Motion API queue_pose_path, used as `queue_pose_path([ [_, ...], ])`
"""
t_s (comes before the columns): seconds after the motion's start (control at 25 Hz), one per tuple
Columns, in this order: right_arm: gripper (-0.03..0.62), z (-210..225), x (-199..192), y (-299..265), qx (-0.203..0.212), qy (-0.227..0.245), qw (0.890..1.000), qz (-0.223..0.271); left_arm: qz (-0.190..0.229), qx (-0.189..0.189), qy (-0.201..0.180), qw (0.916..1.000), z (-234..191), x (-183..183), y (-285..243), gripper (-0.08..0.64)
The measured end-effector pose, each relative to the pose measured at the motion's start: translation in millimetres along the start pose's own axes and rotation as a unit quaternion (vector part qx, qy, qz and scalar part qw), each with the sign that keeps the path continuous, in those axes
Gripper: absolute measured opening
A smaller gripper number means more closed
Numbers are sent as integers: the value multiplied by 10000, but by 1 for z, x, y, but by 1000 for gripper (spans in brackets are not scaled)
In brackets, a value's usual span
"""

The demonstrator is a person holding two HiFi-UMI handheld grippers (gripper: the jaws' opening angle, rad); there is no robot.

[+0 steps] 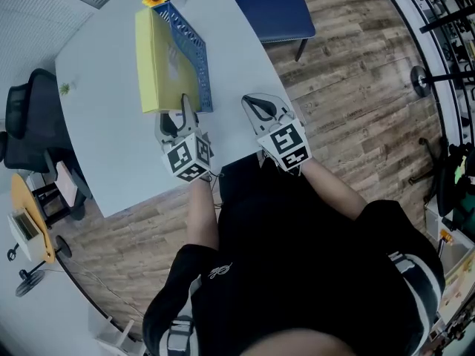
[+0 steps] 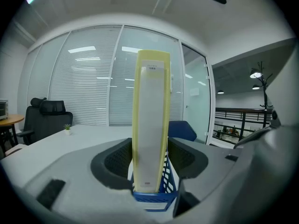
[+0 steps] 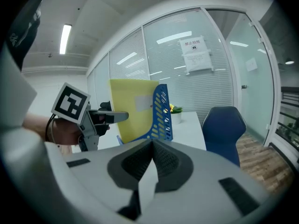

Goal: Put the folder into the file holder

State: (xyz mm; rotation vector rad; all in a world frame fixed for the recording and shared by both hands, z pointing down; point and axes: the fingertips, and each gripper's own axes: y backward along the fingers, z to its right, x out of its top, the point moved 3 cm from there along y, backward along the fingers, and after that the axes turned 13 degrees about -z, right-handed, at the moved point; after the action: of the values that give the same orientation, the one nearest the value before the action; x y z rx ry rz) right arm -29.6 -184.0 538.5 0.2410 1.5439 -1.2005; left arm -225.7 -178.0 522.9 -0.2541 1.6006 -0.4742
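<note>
Left tool flanks upright yellow folder in holder.

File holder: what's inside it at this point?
A yellow folder stands upright inside the blue file holder, its spine toward the left gripper, whose open jaws flank it. The folder covers the holder's floor, and whether the folder holds any papers cannot be seen.
</note>
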Motion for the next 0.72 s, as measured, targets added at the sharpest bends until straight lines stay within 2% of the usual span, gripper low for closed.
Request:
queue_pose_path([
  [0.36, 5, -12, -17, 3, 152, 107, 9998, -104, -72, 88, 95, 9999, -2, -18, 27, 250],
  [0.6, 5, -26, -22, 1, 350, 117, 9992, -138, -197, -5, 122, 9997, -5, -33, 45, 249],
  [0.72, 5, -32, -25, 1, 439, 61, 9988, -198, -393, -110, 229, 9989, -6, -45, 53, 249],
])
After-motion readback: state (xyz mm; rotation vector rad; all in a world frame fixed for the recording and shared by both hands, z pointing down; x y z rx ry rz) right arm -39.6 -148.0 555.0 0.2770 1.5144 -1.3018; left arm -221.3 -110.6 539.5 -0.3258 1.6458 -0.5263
